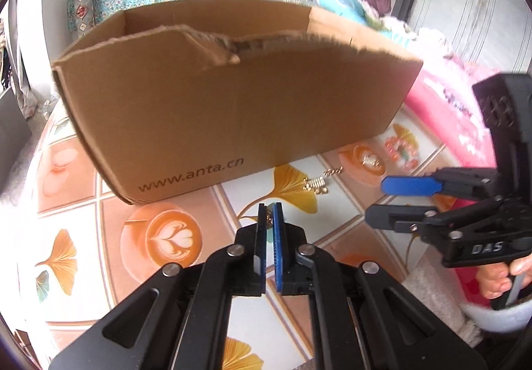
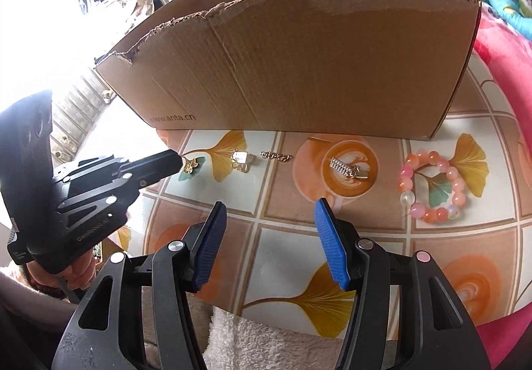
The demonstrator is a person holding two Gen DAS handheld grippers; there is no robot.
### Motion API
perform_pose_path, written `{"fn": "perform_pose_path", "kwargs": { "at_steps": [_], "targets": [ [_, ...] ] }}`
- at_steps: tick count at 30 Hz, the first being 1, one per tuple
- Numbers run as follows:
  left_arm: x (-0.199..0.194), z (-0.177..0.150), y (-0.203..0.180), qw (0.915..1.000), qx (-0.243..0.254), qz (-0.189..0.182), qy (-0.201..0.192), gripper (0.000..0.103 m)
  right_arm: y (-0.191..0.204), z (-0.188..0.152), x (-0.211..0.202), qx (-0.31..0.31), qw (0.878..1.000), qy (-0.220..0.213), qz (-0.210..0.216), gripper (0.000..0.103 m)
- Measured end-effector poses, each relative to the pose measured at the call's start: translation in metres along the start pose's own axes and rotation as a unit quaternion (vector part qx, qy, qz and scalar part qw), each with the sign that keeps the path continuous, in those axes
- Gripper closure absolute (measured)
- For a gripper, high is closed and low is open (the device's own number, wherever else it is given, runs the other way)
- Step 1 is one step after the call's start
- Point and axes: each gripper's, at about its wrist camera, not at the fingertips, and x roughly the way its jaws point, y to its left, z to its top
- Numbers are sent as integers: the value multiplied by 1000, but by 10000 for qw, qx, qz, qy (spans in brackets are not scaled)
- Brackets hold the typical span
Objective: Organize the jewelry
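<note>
Gold flower-shaped charm [image 1: 269, 220] sits pinched between the left gripper's [image 1: 270, 207] blue pads. Right gripper [image 2: 270, 207] gapes half-wide, empty, above the tiled tablecloth [image 2: 292, 243].
</note>
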Motion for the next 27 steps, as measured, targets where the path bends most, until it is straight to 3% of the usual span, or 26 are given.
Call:
{"fn": "perform_pose_path", "kwargs": {
  "at_steps": [11,22,27],
  "targets": [
    [12,-1,-1,9982,288,474,222,100,12,1,5,1,9999,-12,-109,50],
    [8,-9,-9,9989,391,187,177,100,15,1,6,-23,9999,13,-125,50],
    [4,-4,-3,9989,366,273,103,100,14,1,6,-29,9999,11,-127,50]
  ]
}}
